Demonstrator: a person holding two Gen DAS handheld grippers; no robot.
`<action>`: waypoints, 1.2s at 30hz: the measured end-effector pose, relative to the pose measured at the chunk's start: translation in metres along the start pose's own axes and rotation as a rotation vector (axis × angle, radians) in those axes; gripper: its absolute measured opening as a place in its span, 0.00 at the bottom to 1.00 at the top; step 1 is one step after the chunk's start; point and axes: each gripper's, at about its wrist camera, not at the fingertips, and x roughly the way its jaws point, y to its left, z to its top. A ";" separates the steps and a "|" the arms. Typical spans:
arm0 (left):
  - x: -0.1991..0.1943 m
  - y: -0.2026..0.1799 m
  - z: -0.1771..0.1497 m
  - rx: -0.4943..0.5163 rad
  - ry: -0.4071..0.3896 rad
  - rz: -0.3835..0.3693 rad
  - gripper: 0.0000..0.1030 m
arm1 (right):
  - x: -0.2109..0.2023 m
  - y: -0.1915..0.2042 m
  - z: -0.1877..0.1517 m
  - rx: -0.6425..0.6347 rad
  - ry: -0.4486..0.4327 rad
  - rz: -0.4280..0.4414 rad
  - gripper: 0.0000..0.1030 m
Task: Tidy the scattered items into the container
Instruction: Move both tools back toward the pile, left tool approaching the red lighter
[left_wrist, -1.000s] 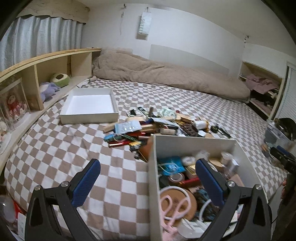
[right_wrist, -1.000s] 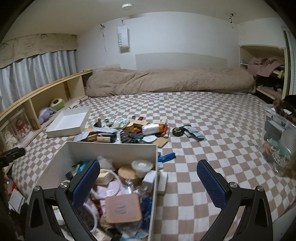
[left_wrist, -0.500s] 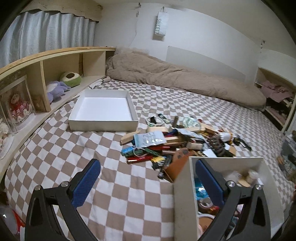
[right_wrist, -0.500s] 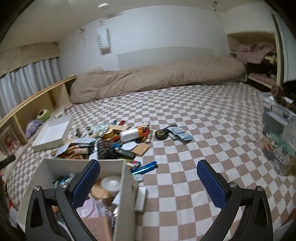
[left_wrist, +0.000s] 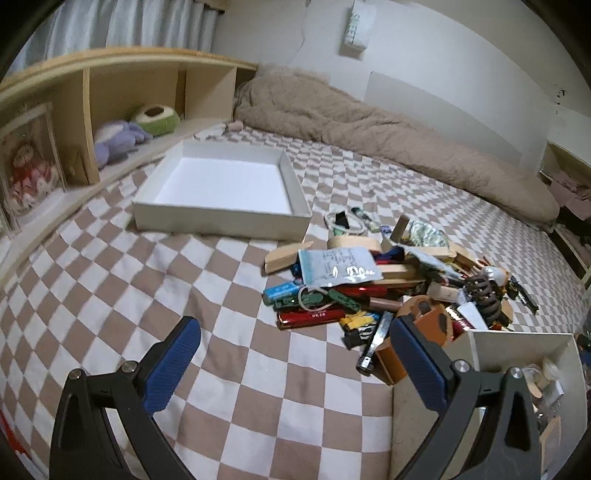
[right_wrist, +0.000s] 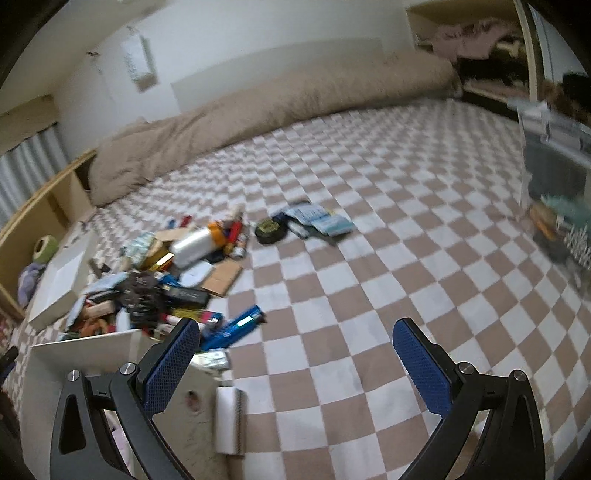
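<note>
two white boxes (left_wrist: 221, 195), both hand-held grippers (left_wrist: 295, 354) empty.

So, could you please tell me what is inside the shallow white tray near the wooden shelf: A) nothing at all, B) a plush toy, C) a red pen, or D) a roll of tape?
A: the shallow white tray shows only its bare white floor, while the scattered items lie in a pile beside it on the checkered bedspread.

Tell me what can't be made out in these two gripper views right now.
- Full box: left wrist view, contents cut off by the frame edge and a gripper finger.
- Clear bin: right wrist view, motion blur hides its contents.
- Pouch: left wrist view, print too small to read.
- Pile: right wrist view, blurred.
</note>
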 end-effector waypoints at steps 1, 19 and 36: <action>0.006 0.000 -0.002 0.002 0.012 0.008 1.00 | 0.007 -0.003 -0.001 0.012 0.016 0.000 1.00; 0.088 0.002 -0.003 -0.012 0.078 0.051 1.00 | 0.061 -0.022 -0.038 -0.023 0.131 -0.157 1.00; 0.123 0.050 -0.005 -0.195 0.146 0.405 1.00 | 0.065 -0.019 -0.041 -0.074 0.136 -0.211 1.00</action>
